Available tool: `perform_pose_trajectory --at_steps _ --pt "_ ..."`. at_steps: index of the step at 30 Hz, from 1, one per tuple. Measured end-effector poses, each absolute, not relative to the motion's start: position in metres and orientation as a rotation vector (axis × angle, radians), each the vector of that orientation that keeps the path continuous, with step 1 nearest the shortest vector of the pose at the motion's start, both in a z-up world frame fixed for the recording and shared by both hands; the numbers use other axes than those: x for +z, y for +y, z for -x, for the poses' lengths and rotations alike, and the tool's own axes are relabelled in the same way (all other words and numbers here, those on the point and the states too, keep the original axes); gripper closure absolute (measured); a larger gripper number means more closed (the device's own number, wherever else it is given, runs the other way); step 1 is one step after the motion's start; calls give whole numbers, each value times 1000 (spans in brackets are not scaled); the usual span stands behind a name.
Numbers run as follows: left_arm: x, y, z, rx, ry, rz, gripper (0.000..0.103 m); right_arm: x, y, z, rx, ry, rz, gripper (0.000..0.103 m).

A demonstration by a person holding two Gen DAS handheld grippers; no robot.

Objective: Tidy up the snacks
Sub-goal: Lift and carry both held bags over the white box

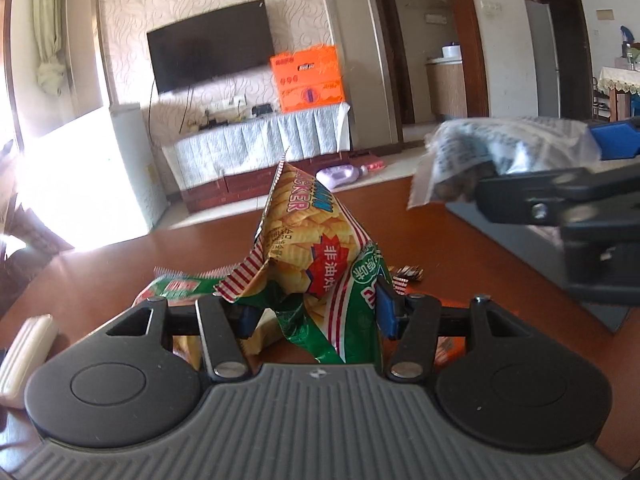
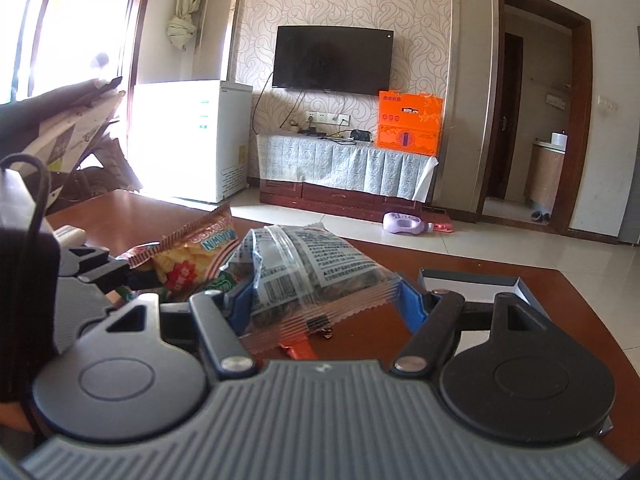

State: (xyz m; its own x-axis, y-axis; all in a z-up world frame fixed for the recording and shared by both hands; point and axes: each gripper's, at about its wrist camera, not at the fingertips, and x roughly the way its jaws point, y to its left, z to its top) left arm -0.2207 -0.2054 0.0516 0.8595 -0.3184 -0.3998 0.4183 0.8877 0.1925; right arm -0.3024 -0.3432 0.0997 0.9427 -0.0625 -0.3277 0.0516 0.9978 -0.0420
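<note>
- Far left of the brown table [image 1: 100, 280], at its edge: pale ribbed block [image 1: 26, 354], lying flat
- Left gripper [image 1: 316, 316]: fingers part-closed, clamped on crumpled yellow-green cracker bag [image 1: 308, 256], bag standing up between the blue pads, lifted over the table's middle
- Just behind that bag, on the table: small dark wrappers [image 1: 408, 272]
- Right gripper [image 2: 326, 300]: fingers spread wide, pinching clear printed snack pouch [image 2: 304, 272] by both sides, held above the table
- Right part of the table, near its far edge: shallow grey tray [image 2: 468, 280]
</note>
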Motion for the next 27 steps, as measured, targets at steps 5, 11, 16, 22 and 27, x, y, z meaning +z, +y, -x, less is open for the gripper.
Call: perform_pose_trajectory --at_steps 5,11,16,22,27 --pt "59 -228 233 -438 339 -244 42 104 -350 308 -78 327 37 30" --pt "62 -263 252 -500 321 -238 42 112 -366 320 -123 311 43 30" --pt "66 -292 265 -528 286 -249 41 109 -386 333 -165 312 30 30" --pt "69 -326 271 -564 259 -261 41 108 -402 346 -196 303 6 30" --pt "71 -353 272 -600 239 -265 41 105 -419 350 -228 301 -21 30"
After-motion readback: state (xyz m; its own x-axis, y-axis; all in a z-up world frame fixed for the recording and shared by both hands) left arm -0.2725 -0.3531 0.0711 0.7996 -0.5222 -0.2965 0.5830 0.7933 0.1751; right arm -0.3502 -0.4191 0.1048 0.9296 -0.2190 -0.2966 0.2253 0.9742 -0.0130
